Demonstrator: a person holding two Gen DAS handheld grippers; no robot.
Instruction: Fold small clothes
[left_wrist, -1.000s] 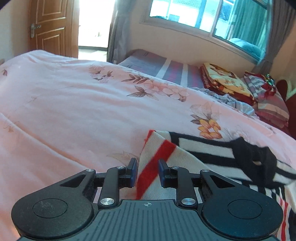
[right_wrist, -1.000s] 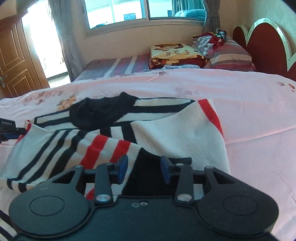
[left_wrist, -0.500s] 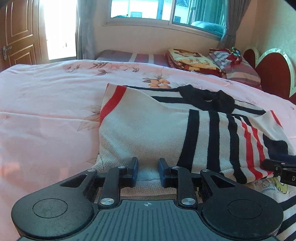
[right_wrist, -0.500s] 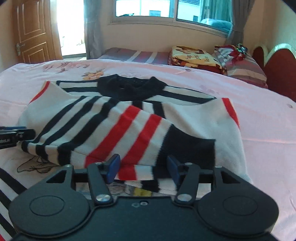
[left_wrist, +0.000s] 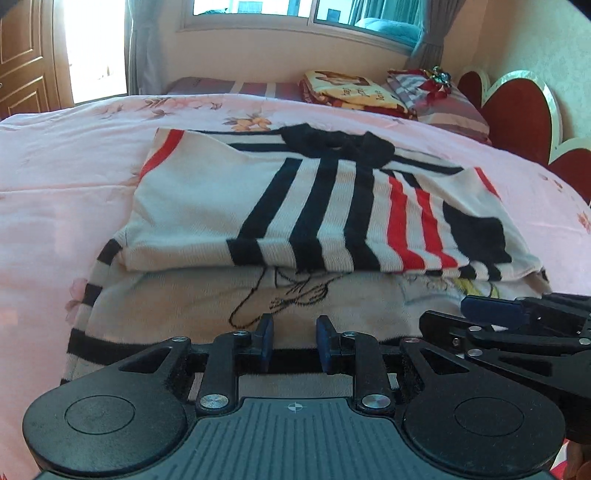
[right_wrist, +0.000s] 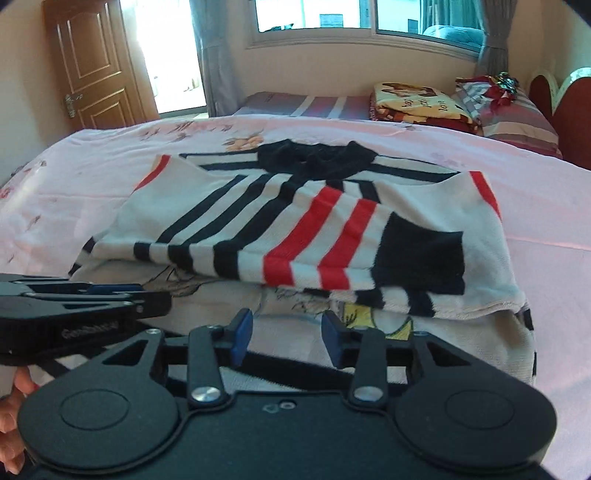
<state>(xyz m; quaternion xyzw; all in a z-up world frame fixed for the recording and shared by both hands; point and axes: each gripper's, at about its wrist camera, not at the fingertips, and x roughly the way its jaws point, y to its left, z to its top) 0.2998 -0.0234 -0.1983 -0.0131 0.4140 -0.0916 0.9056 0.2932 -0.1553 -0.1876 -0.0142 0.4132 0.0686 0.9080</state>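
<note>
Striped sweater (left_wrist: 325, 206) lay flat on pink bedspread (left_wrist: 66, 206), both sleeves folded across chest. Left gripper (left_wrist: 293, 345) and right gripper (right_wrist: 286, 338) hovered at hem, jaws parted, empty. Sleeve step judged done. Next: grasp hem corners, fold toward collar.

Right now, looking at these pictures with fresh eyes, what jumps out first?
A knitted sweater with bold black and red stripes lies in the middle of a pink flowered bedspread, its sleeves folded across its front. Nearest the camera, two black tongs with blue tips, left tongs and right tongs, stand open just above the sweater's lower hem. At the head of the bed rises a red heart-shaped headboard.
</note>
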